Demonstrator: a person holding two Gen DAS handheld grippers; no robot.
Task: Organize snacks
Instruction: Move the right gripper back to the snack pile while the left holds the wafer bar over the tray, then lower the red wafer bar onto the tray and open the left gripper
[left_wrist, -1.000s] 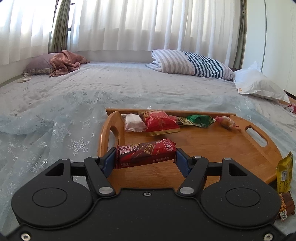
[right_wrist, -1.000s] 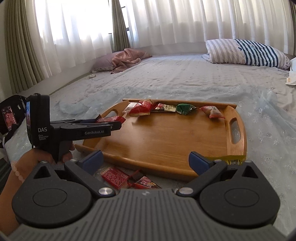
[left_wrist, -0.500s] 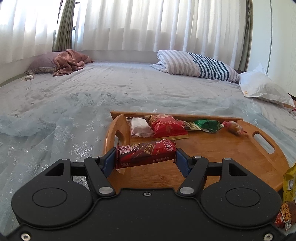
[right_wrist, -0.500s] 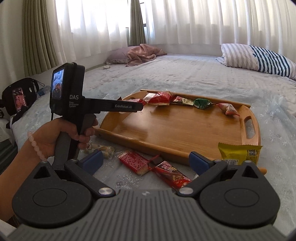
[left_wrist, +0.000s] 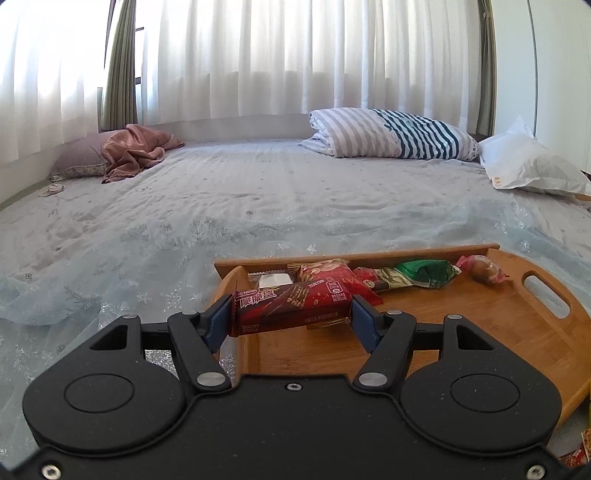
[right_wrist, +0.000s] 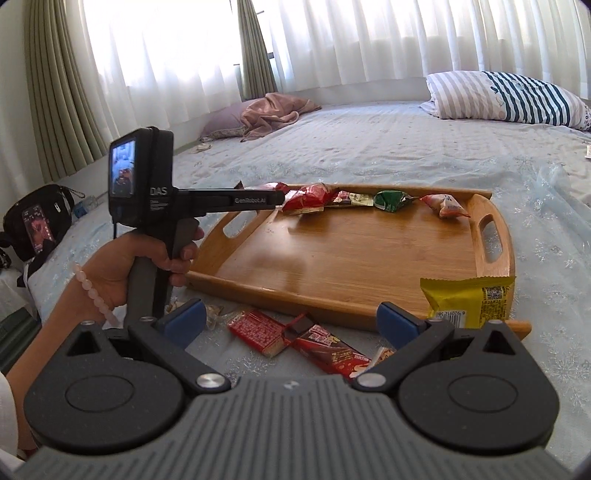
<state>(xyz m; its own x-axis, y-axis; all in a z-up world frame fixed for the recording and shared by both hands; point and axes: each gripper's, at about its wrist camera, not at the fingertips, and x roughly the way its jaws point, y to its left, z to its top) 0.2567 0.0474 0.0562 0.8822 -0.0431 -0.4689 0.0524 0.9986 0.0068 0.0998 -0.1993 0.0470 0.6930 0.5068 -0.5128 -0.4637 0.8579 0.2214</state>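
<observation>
Red foil marks the wafer bar (left_wrist: 291, 306), clamped end to end between the blue pads of the left gripper (left_wrist: 290, 319). Its long axis runs crosswise to the fingers, nearly level, above the near-left corner of the wooden tray (right_wrist: 351, 258). The right gripper (right_wrist: 291, 323) hangs with jaws apart and nothing between them, over two red packets (right_wrist: 295, 338) lying just before the tray's near rim.

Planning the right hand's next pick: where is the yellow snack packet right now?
In the right wrist view, the yellow snack packet lies at the wooden tray's near right corner, overlapping its rim.
</observation>
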